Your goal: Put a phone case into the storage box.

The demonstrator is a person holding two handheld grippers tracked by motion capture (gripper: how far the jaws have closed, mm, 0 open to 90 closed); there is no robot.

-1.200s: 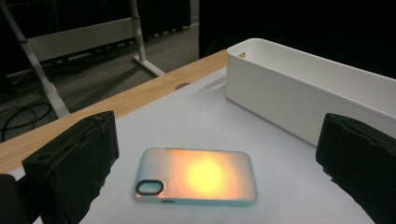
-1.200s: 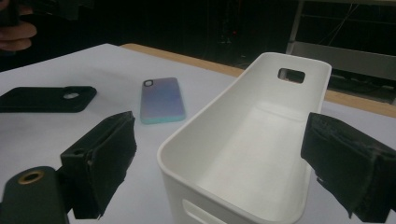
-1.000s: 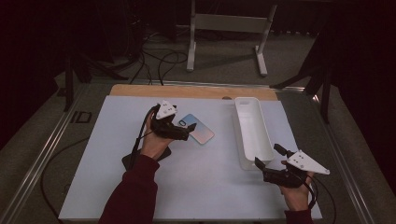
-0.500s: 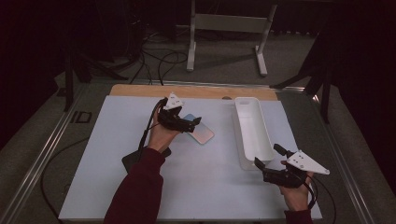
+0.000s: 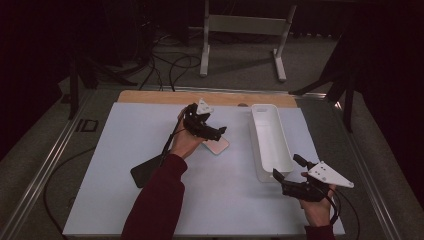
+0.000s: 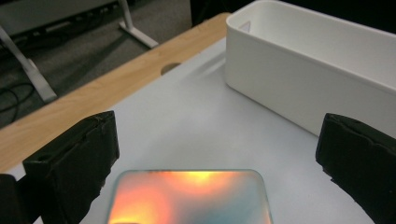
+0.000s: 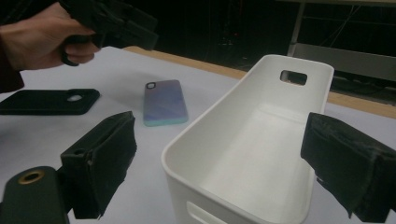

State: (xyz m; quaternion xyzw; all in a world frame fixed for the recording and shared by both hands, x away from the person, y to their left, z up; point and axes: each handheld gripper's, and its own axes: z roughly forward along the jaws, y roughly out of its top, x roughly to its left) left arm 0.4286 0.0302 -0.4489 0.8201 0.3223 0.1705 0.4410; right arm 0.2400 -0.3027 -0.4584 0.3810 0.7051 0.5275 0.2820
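The phone case (image 7: 165, 101) lies flat on the white table (image 5: 125, 150), iridescent back up, camera cutout toward the far edge in the right gripper view. It sits between the black case (image 7: 49, 101) and the bin (image 5: 270, 140), apart from both.

The left gripper (image 5: 209, 133) hangs directly over the phone case in the high view. In the left gripper view its jaws stand wide apart, released, one on each side of the case's near end; whether the pads (image 6: 74, 165) touch the case cannot be told. Nothing is gripped.

The bin is a long white tub, empty, upright, with a slot handle (image 7: 293, 77) in its far end wall. It stands to the right of the phone case, along the table's right half.

The right gripper (image 5: 289, 172) is held low near the bin's near end, jaws apart and released, holding nothing. In its own view the jaws frame the bin's near corner without visible contact.

The black case lies flat to the left of the phone case, partly under the person's left sleeve (image 5: 155, 200) in the high view.
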